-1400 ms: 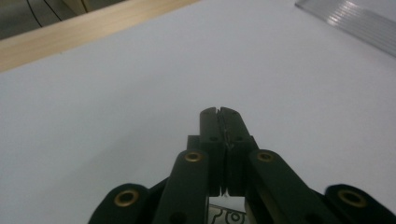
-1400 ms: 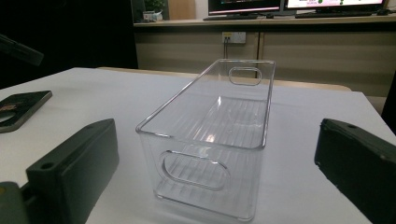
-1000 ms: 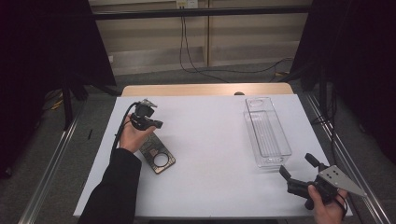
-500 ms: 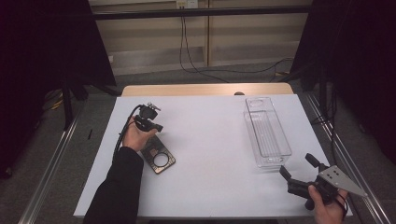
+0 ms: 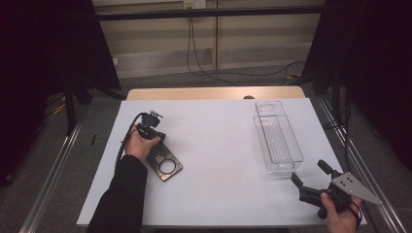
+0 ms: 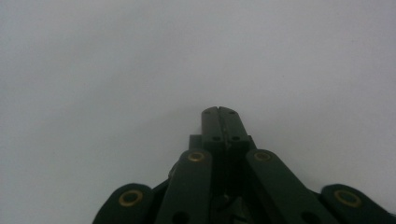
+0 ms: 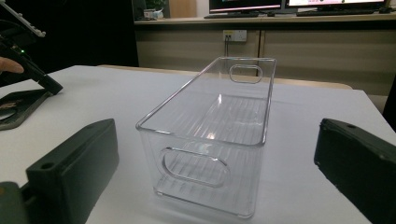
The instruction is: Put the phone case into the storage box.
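White tabletop (image 5: 218, 145) bears a clear bin (image 5: 278, 138) before the open right gripper (image 5: 310, 180); left gripper (image 5: 154, 130), fingers closed, overhangs a dark plate (image 5: 165, 165).

Dark flat plate (image 5: 164, 164) with a round hole, lying flat on the white table (image 5: 218, 145), left of centre, its long axis diagonal.

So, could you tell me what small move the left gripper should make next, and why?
Probably open its jaws: the left gripper is shut with nothing between its jaws, its tip down by the flat dark plate with a round hole on the white table. A grasp needs them apart.
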The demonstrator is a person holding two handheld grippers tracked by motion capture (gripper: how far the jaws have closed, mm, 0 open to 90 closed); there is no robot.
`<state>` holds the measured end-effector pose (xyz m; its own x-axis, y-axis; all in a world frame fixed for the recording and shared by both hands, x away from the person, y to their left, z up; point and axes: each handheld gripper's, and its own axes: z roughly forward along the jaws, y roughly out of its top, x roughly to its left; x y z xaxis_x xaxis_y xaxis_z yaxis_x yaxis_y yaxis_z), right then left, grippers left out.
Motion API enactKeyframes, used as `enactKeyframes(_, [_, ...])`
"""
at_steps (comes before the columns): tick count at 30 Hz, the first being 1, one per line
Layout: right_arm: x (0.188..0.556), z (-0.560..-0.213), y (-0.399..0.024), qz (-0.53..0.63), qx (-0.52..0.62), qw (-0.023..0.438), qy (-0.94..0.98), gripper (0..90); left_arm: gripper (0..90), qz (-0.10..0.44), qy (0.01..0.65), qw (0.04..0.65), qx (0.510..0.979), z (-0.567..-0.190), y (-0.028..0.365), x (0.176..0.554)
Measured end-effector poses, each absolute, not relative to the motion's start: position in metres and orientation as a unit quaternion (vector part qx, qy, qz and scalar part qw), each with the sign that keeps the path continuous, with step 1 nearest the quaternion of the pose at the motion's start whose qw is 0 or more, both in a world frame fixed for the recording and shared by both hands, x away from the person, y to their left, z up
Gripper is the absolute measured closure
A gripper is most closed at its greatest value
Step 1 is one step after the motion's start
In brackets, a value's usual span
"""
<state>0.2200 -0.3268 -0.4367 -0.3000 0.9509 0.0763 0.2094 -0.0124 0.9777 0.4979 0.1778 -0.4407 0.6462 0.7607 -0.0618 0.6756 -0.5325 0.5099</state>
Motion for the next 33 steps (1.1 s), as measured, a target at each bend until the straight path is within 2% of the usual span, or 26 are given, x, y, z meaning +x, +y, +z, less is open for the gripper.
enactKeyframes(12, [0.220, -0.437, -0.327, 0.528, 0.476, 0.351, 0.610, 0.0, 90.0, 0.106, 0.388, 0.221, 0.889, -0.438, 0.176, 0.488])
enactKeyframes(33, [0.220, -0.437, -0.327, 0.528, 0.477, 0.351, 0.608, 0.0, 90.0, 0.095, 0.385, 0.244, 0.885, -0.440, 0.190, 0.473])
